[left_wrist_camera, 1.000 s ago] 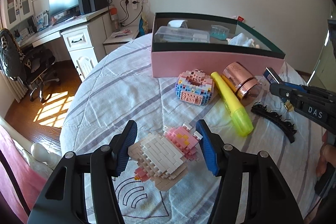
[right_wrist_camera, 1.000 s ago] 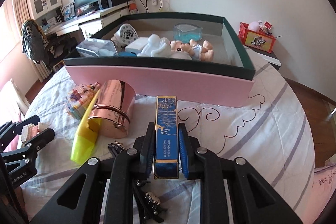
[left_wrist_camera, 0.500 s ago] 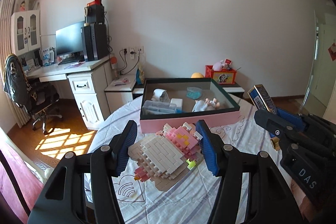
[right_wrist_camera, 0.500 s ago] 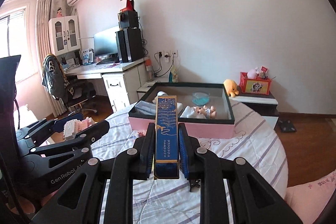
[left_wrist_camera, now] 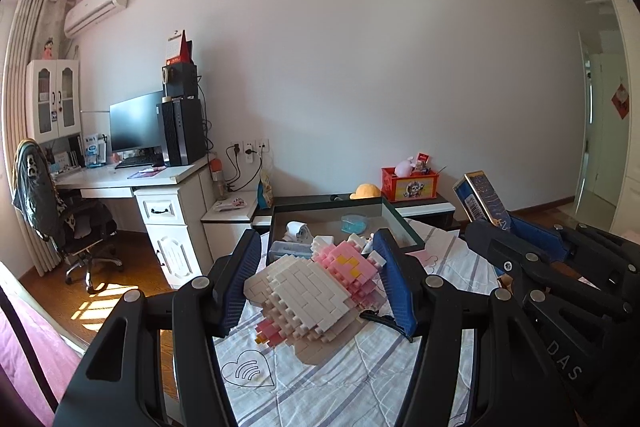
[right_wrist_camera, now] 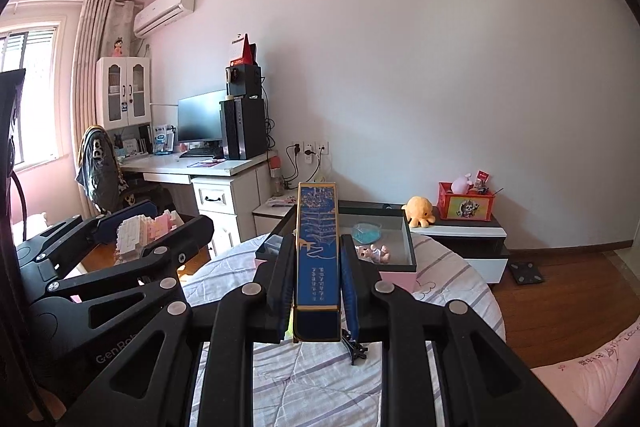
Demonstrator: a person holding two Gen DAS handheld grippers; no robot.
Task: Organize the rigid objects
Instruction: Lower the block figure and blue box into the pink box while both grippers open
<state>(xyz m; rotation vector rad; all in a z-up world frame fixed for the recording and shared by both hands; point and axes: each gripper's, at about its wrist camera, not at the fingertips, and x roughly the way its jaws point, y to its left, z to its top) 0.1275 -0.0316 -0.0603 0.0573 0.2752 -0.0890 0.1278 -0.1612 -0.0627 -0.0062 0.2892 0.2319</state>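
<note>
Two things are lifted, a block toy [left_wrist_camera: 316, 291] clamped in my left hand-held gripper [left_wrist_camera: 320, 279] and a blue box [right_wrist_camera: 317, 255] in my right hand-held gripper [right_wrist_camera: 316, 287], neither yet in the tray [right_wrist_camera: 408, 241] at twelve o'clock, which already holds several items.

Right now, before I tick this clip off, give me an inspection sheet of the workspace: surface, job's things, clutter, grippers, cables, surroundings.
Surface: round table under a striped, quilted cloth.
Job's things: white-and-pink brick model and blue-and-gold box, both lifted clear of the cloth; open pink storage box beyond them with a doll and a clear blue container inside.
Clutter: black hair clip on the cloth below the blue-and-gold box.
Grippers: left gripper clamps the brick model; right gripper clamps the blue-and-gold box on its long sides.
Cables: black leads plugged into wall sockets, away from the table.
Surroundings: desk with monitor, office chair, low cabinet carrying a red toy box.
</note>
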